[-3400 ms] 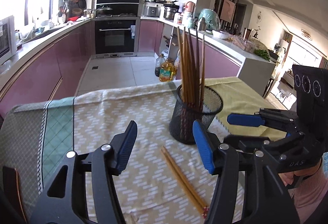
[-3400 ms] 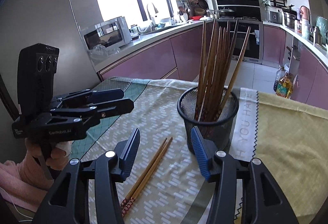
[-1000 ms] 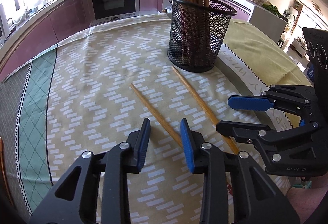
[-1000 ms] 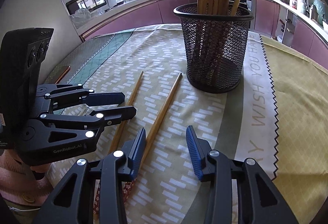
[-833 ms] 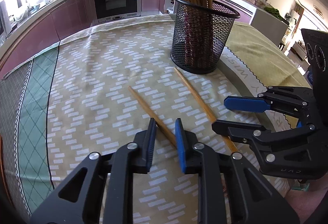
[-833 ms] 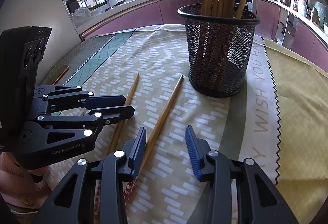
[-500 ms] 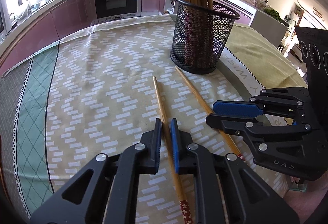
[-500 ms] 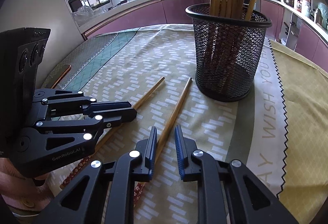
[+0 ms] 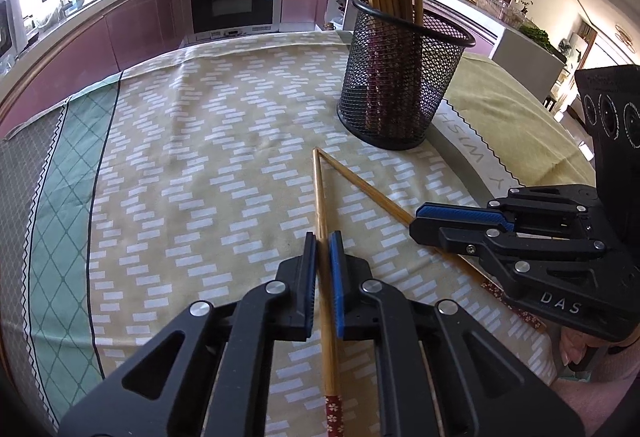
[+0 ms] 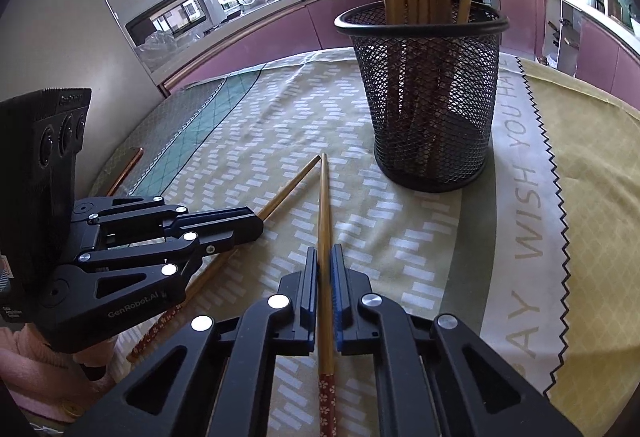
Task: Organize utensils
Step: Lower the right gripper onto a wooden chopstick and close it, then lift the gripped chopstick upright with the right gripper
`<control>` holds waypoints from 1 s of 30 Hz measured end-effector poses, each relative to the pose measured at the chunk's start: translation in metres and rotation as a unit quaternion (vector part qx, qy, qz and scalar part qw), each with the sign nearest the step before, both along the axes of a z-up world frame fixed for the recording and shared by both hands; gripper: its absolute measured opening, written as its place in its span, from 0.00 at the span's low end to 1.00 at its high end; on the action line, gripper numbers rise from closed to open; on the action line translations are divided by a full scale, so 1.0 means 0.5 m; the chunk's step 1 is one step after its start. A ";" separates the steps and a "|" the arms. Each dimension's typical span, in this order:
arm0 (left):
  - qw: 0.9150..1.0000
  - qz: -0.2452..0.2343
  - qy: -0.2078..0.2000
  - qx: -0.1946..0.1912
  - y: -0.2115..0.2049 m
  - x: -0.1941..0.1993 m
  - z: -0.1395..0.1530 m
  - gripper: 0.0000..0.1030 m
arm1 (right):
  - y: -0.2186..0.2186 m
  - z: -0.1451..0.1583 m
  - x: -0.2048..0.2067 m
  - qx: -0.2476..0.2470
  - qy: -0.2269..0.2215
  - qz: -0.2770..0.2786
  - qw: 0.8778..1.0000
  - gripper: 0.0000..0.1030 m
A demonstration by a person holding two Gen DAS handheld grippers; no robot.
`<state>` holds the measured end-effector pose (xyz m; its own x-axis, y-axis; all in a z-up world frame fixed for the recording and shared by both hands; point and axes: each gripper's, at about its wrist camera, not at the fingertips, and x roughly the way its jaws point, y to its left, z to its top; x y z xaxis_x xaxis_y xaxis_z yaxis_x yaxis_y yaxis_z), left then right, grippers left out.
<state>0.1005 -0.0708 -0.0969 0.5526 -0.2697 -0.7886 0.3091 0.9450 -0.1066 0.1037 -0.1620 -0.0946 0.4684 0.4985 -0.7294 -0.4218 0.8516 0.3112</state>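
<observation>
Two bamboo chopsticks with red flowered ends lie low over the patterned tablecloth, their tips meeting in front of a black mesh holder full of several chopsticks. My left gripper is shut on one chopstick. My right gripper is shut on the other chopstick. In the left wrist view the right gripper grips its chopstick at the right. In the right wrist view the left gripper grips its chopstick at the left. The holder stands just beyond both tips.
The table carries a beige patterned cloth with a green band at the left and a yellow-green cloth with printed letters at the right. Kitchen counters, an oven and a microwave lie beyond the table.
Both grippers came down to the table and closed, each on one chopstick. The left one's chopstick swung round so its tip now meets the other's tip near the holder.
</observation>
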 end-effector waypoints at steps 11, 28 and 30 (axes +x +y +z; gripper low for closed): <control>1.000 -0.011 0.003 -0.010 -0.005 -0.005 0.002 0.07 | 0.006 0.021 -0.008 0.029 -0.007 0.024 0.999 0.05; 1.000 -0.014 0.003 0.003 -0.019 0.001 -0.005 0.07 | 0.045 0.002 0.016 -0.015 -0.004 0.029 0.999 0.05; 1.000 -0.012 0.002 0.003 -0.020 0.000 -0.004 0.07 | 0.041 0.005 0.015 -0.006 -0.005 0.027 1.000 0.05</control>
<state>0.1005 -0.0806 -0.0987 0.5429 -0.2788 -0.7922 0.3320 0.9377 -0.1025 0.1113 -0.1414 -0.0919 0.4479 0.5148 -0.7310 -0.4708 0.8309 0.2967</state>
